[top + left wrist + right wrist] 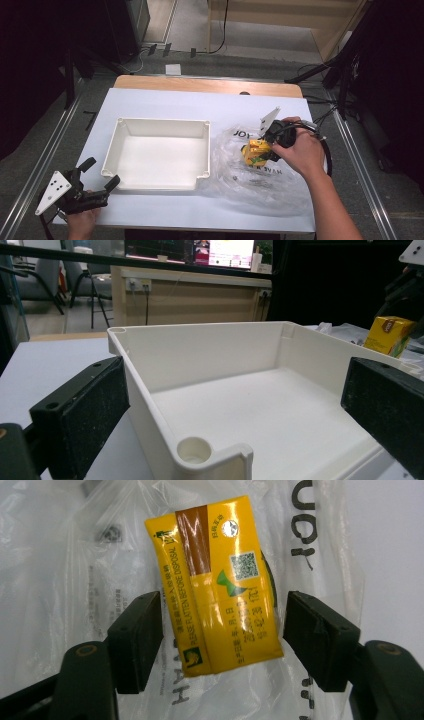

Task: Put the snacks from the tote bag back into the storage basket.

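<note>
Lying on a clear bag point(260, 175) right of the tray point(157, 125): a yellow carton point(256, 151), well over on the table's point(165, 100) right half. Seen in the right gripper view flat on the crinkled bag point(60, 555), the carton point(220, 580) slanted, brown stripe and printed code facing up, lower end reaching down between the two black jaws. Right gripper point(222, 640) straddling that lower end, one pad just beside each long edge; a thin gap visible on the left side, a slightly wider one on the right, so bracketing without pressing. Jaws set at a middling width, a little wider than the carton. From the high view, right gripper point(265, 150) held by a hand point(300, 150) coming in from the lower right, tipped down over the carton, grey plate sticking up toward the table's far side.

Left gripper point(97, 172) resting at the near left corner of the table, held by the other hand point(82, 220), jaws spread wide, nothing between them. Pointing toward the tray's near left corner, just beside it. In the left gripper view, pads point(80, 415) far apart at either edge, the white tray point(165, 405) rising between and beyond them, its round corner socket close to the lens. Farther off in that same view, at the right past the tray's far wall, the carton point(389, 335) standing out yellow against the dark background, well apart from this gripper.
</note>
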A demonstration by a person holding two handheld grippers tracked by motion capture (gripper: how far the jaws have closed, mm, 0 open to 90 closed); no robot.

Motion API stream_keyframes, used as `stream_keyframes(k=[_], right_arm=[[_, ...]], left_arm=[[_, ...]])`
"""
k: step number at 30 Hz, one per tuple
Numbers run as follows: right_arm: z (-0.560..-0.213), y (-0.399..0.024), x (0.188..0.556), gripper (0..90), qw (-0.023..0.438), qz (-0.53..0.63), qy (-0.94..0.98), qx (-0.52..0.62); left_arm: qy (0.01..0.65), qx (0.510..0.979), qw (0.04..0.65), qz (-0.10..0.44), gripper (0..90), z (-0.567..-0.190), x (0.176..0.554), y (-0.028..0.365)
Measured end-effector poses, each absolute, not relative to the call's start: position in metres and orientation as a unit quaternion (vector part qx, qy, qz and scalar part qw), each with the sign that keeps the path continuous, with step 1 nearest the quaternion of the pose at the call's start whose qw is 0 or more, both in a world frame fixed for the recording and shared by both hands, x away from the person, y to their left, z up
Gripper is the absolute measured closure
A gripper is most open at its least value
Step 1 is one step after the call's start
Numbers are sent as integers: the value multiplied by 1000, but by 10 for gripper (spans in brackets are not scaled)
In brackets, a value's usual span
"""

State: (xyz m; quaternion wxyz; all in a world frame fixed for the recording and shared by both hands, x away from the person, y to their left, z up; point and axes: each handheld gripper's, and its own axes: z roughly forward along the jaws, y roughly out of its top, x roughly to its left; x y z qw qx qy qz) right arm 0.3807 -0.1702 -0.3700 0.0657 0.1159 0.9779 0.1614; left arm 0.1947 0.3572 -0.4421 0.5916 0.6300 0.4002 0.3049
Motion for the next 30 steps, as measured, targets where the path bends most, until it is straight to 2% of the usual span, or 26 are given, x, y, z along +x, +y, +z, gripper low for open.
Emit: stream_keyframes(k=[7,8,10,21,30], right_arm=[[-380,-156,389,395,42,129,987,88],[-381,-154,389,432,42,123,988,87],[-383,-151,390,451,40,113,989,83],[-386,-142,394,515,19,98,993,58],[-378,-137,389,521,35,98,993,50]], left_arm=[[401,629,592,305,0,-442,195,358],[401,629,593,305,0,-442,195,358],[402,627,594,305,0,-442,195,358],[402,625,596,304,0,-442,195,358],[402,626,595,305,0,-442,195,358]])
